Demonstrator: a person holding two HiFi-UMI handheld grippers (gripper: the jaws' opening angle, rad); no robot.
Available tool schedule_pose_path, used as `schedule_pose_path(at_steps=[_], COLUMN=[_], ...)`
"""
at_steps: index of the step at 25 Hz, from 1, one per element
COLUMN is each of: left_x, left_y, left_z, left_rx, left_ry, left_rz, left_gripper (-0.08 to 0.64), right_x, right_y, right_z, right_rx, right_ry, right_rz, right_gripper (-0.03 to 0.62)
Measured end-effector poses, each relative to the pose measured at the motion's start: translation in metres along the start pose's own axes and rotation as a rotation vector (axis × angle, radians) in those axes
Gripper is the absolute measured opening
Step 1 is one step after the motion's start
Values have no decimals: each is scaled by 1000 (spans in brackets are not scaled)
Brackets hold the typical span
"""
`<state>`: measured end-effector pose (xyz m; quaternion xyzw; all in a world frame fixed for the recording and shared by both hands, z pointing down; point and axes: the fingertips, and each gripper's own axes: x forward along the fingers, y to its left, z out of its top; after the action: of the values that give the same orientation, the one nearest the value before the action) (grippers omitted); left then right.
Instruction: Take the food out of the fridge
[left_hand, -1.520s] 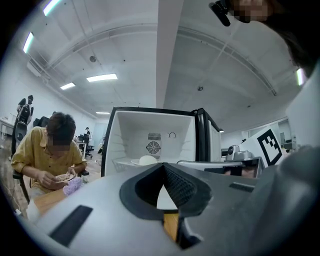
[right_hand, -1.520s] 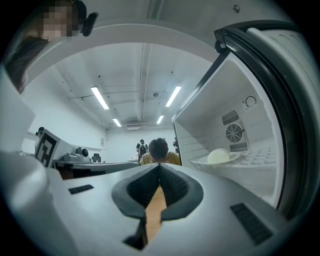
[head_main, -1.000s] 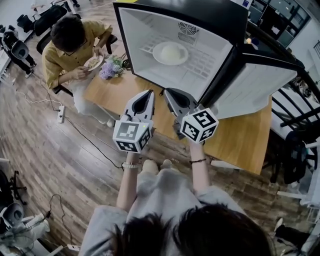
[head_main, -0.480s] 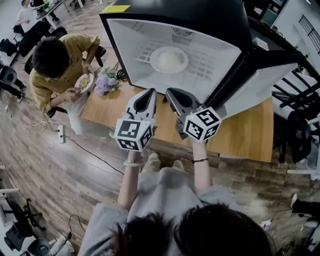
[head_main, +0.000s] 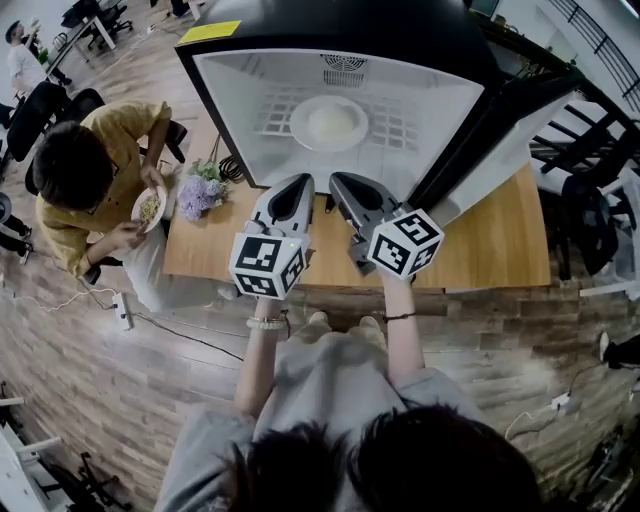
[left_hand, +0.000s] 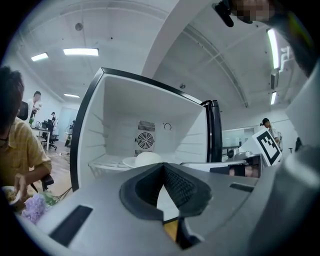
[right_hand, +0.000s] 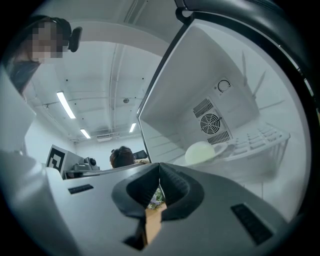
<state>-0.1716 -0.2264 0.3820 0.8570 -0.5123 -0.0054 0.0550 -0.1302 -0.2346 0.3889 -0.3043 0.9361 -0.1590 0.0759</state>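
A small black fridge (head_main: 340, 22) stands open on a wooden table (head_main: 480, 252). On its wire shelf (head_main: 400, 128) sits a white plate (head_main: 300, 112) with a pale round mound of food (head_main: 330, 122). My left gripper (head_main: 292, 186) and right gripper (head_main: 343, 184) are held side by side just in front of the opening, both pointing level at the fridge, both shut and empty. The left gripper view shows the left gripper (left_hand: 162, 167) aimed at the food (left_hand: 148, 159) under the rear fan. In the right gripper view the right gripper (right_hand: 159, 167) has the food (right_hand: 199, 152) to its right.
The fridge door (head_main: 505, 140) hangs open to the right. A person in a yellow shirt (head_main: 85, 175) sits at the table's left end eating from a bowl (head_main: 148, 207). A bunch of purple flowers (head_main: 198, 192) lies on the left corner. Chairs stand at the right.
Both grippers have edged closer to the fridge opening, still side by side and shut. The head view has swung, so the fridge now sits more centred and the seated person lower left.
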Motion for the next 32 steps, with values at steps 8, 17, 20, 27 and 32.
schedule_pose_path(at_steps=[8, 17, 20, 27, 32], left_x=[3, 15, 18, 23, 24], left_y=[3, 5, 16, 25, 31], left_z=[-1, -5, -5, -14, -13], left_rx=[9, -10, -22, -26, -22], left_ry=[8, 40, 39, 60, 62], left_rz=[-81, -101, -84, -55, -38], left_gripper=[8, 8, 8, 8, 8], right_x=[-3, -5, 1, 8, 15], right_y=[-3, -34, -40, -68, -71], right_z=[8, 17, 20, -17, -10], right_rx=[82, 432, 523, 793, 890], right_ry=[-114, -312, -362, -315, -380], right_rz=[-71, -148, -126, -168, -131], right_gripper=[9, 70, 118, 172, 178])
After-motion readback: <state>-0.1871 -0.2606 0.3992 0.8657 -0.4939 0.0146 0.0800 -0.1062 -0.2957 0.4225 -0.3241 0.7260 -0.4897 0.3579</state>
